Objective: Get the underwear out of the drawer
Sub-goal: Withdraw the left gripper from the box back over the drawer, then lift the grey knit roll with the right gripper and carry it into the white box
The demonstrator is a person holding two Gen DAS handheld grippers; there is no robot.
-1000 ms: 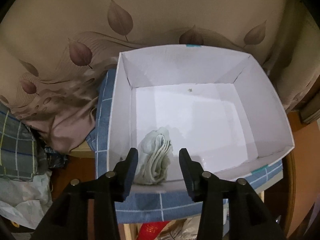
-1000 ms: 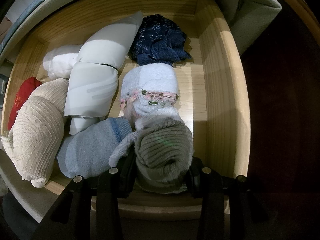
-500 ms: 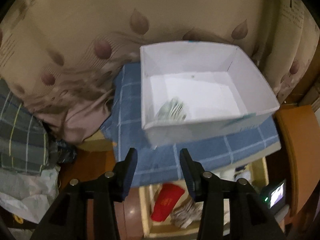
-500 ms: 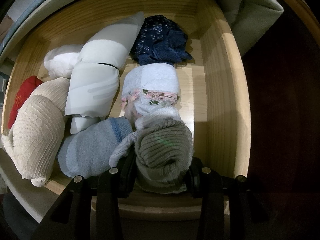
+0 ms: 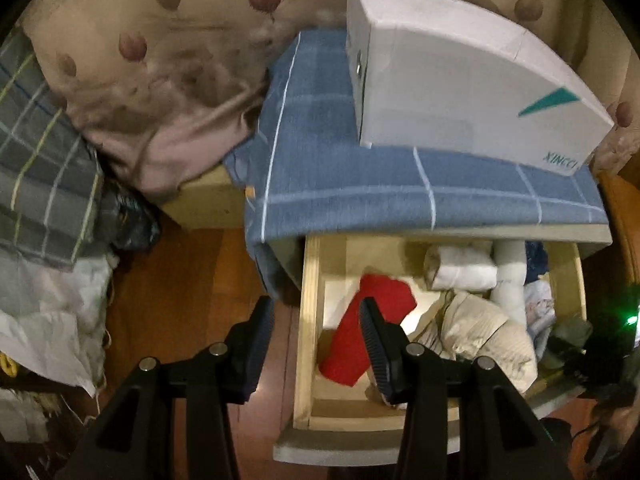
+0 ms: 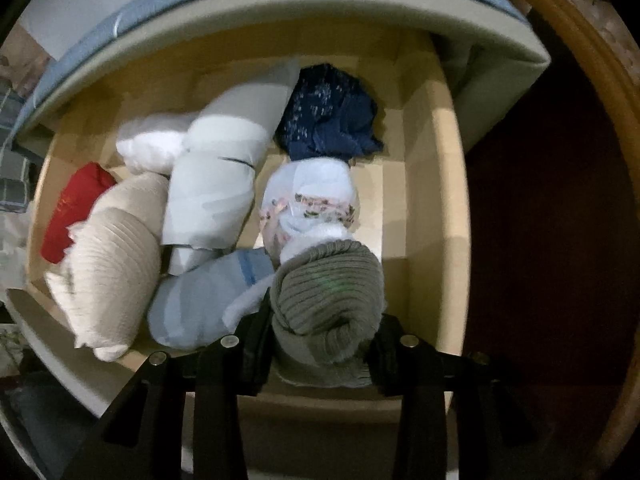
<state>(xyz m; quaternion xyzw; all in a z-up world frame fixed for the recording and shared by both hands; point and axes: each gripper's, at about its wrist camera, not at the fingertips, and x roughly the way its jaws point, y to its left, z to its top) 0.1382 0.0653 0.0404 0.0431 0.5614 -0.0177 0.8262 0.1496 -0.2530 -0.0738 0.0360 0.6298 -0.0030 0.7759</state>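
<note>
Rolled grey-green ribbed underwear [image 6: 328,300], drawer [image 6: 424,184] front.

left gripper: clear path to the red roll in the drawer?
Probably yes. The left gripper is open and empty above the open drawer; the red roll lies uncovered at that end, only the beige roll beside it.

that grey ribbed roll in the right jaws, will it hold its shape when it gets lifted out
The grey roll looks soft: the ribbed knit bulges between the jaws, so it probably squashes rather than slips. It is likely light. A loose edge under it may unroll and sag once clear of the drawer.
</note>
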